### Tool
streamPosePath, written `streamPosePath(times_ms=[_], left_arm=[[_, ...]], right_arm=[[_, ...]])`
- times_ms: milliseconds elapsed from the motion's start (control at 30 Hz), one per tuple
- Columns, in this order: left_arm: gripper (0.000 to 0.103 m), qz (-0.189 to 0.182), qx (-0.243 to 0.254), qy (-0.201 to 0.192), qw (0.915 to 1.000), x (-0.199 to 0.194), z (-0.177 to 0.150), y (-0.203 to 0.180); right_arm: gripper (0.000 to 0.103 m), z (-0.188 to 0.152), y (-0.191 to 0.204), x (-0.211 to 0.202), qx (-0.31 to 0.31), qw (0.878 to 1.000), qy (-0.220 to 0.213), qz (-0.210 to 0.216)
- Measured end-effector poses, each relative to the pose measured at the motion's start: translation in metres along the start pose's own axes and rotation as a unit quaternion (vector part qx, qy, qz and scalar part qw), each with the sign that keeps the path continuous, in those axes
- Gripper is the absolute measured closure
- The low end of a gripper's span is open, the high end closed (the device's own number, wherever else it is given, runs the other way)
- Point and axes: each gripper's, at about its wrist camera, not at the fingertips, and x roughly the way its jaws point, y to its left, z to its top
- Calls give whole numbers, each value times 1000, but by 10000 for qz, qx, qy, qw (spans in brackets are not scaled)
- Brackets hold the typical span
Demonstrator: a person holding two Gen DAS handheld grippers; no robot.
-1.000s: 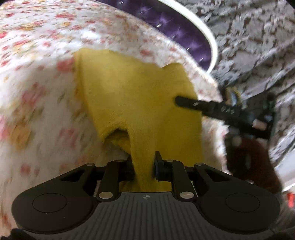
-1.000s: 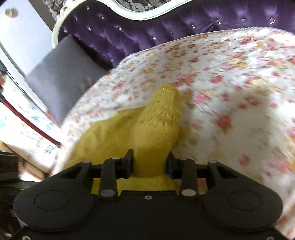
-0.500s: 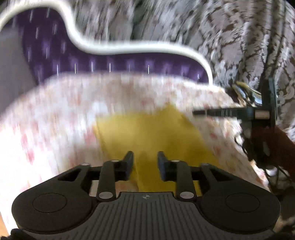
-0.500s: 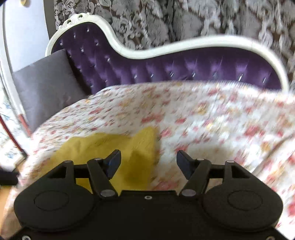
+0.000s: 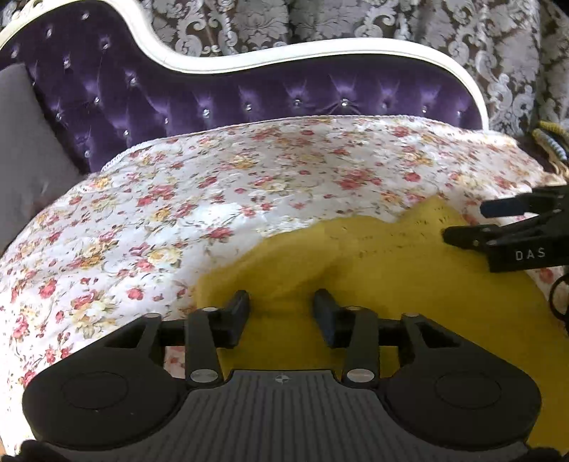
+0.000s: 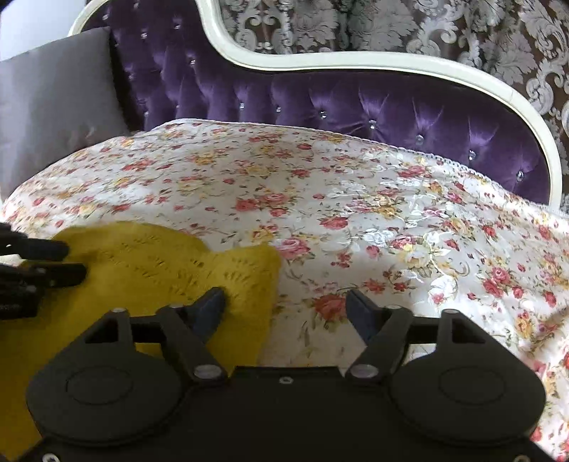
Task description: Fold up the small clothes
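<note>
Left claw (image 5: 281, 302) open over yellow knit (image 5: 409, 280); right claw (image 6: 284, 302) open, straddling knit edge, both just widened.

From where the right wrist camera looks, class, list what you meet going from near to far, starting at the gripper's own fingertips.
Right gripper, jaws apart → yellow knitted garment → floral bedspread → purple tufted headboard → white headboard frame → damask curtain.

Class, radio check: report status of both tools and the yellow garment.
Left tool open, right tool open, jaws just opened, nothing gripped. Yellow knit garment released, lying on floral bedspread. Nothing in the way.
</note>
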Motion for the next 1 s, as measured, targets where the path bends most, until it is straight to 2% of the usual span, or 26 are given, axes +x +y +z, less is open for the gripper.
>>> streamPosePath(times_ms=[133,200,300,433,500,533,600,700,767,867,1000], left_arm=[[58,-98,-363,112,9992,-9,8,12],[59,-118,-455,-86,9989,-16,21,11],[58,-246,-331,-299,9987,-18,35,7],[58,-359,60,-86,9993,9,42,-9],[57,-120,325,105,9993,27,39,-16],[56,29,331,149,9993,36,36,-14],[56,-83,-22,219,9997,39,36,-3],[58,30,-308,119,9994,9,37,8],[57,-87,-323,-92,9994,-23,33,8],[55,-187,-257,-172,9993,-56,15,-3],[54,2,71,231,9997,-55,-19,-20]], right_arm=[[27,5,-1,-4,65,9999,-62,-45],[27,7,3,-19,88,9996,-255,-45],[27,9,9,-38,42,9987,-508,-63],[27,9,15,-43,8,9988,-493,9],[26,7,18,-41,-18,9992,-396,32],[26,6,19,-41,-4,9994,-350,67],[26,3,20,-45,4,9995,-299,113],[25,-5,21,-54,-54,9997,-234,94],[24,-12,21,-57,-78,9999,-124,76],[20,-25,23,-59,-80,10000,30,16],[20,-33,23,-62,70,9999,118,5]])
